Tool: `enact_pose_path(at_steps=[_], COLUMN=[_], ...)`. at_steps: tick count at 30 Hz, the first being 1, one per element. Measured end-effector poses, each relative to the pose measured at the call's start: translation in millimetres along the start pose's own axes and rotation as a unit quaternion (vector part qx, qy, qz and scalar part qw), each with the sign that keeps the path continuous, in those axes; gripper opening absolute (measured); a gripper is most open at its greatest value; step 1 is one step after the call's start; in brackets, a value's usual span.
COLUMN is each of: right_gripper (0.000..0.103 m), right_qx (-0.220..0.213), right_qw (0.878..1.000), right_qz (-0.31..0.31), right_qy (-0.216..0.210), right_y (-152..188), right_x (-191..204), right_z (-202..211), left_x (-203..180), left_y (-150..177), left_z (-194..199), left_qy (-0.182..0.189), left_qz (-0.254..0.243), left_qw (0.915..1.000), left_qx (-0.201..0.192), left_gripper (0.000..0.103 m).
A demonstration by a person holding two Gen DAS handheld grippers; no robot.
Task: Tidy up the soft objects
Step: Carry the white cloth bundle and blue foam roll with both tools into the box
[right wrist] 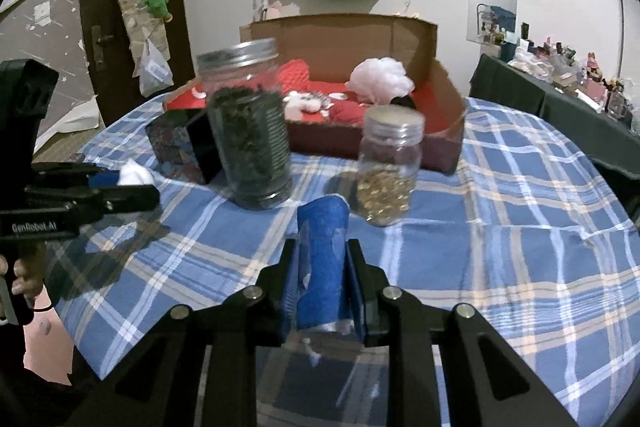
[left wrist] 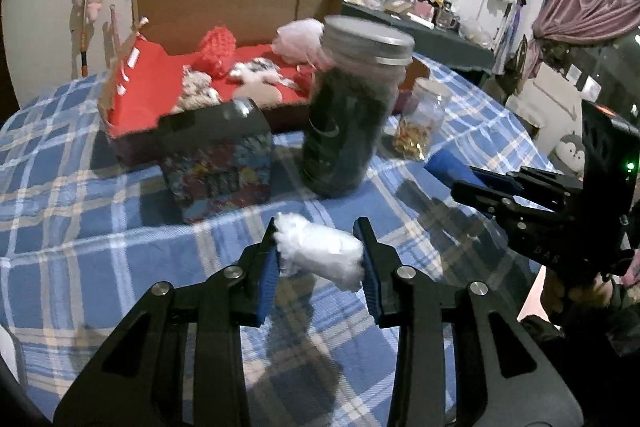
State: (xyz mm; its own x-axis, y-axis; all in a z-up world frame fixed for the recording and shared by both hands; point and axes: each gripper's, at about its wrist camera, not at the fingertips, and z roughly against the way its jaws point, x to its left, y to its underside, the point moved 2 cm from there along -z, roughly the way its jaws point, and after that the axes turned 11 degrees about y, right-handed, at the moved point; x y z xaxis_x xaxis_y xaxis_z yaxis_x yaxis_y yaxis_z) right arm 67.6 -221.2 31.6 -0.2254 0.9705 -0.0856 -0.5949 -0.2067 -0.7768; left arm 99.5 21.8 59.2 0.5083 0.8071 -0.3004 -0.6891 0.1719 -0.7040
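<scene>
Blue plaid cloth (left wrist: 100, 195) covers the table, with a cardboard box (left wrist: 240, 7) lined in red at its far side, already holding pink and red soft things.

From the left wrist, the left gripper (left wrist: 319, 259) is clenched on a white cotton wad (left wrist: 320, 247), pads pressing both ends, held above the cloth. The wad looks featherlight and very squashy; it will give under the pads and could shed wisps, so a hold across its thick middle seems safest. A tall dark-filled jar (left wrist: 352, 107) and a patterned tin (left wrist: 220, 171) stand between it and the box. The right gripper (left wrist: 486, 197) shows at the right edge.

From the right wrist, that right gripper (right wrist: 322, 279) grasps a blue cloth roll (right wrist: 322, 259) lengthwise between its pads, its far end sticking out toward a small jar of golden beads (right wrist: 388, 171). Probably light and limp, the roll may sag or unroll if pinched only at a tip; a mid-length grip looks sound. Both jars seem hard and tippable, so carrying above their lids would be wise.
</scene>
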Motion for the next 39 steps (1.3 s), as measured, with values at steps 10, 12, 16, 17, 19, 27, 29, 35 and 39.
enact_pose_path(at_steps=[10, 12, 16, 17, 19, 27, 29, 35, 39], right_gripper=[0.025, 0.025, 0.025, 0.025, 0.025, 0.025, 0.025, 0.025, 0.025], right_qx=[-0.012, -0.018, -0.026, -0.028, -0.031, -0.044, -0.043, -0.036, -0.023], right_qw=[0.999, 0.999, 0.998, 0.998, 0.998, 0.998, 0.998, 0.999, 1.000], right_qz=[-0.021, -0.025, -0.031, -0.032, -0.033, -0.024, -0.023, -0.008, 0.002], right_qy=[0.027, 0.034, 0.042, 0.044, 0.046, 0.047, 0.041, 0.026, 0.004], right_y=[-15, -20, -31, -34, -40, -67, -74, -92, -106], right_x=[-28, -34, -42, -44, -46, -53, -55, -56, -55], right_z=[9, 11, 14, 14, 14, 7, 2, -12, -24], left_x=[19, 23, 31, 33, 36, 46, 48, 54, 58], left_y=[-21, -26, -36, -39, -44, -66, -71, -88, -102], left_z=[27, 30, 32, 32, 30, 21, 17, 6, -1], left_qy=[-0.026, -0.028, -0.029, -0.028, -0.027, -0.017, -0.013, -0.011, -0.011], left_qz=[0.005, 0.007, 0.012, 0.012, 0.013, 0.008, 0.007, -0.001, -0.008], left_qw=[0.9993, 0.9992, 0.9989, 0.9989, 0.9990, 0.9995, 0.9996, 0.9999, 0.9999], left_qx=[-0.025, -0.029, -0.034, -0.034, -0.033, -0.027, -0.022, -0.007, 0.003], left_gripper=[0.033, 0.033, 0.033, 0.033, 0.033, 0.033, 0.033, 0.033, 0.033])
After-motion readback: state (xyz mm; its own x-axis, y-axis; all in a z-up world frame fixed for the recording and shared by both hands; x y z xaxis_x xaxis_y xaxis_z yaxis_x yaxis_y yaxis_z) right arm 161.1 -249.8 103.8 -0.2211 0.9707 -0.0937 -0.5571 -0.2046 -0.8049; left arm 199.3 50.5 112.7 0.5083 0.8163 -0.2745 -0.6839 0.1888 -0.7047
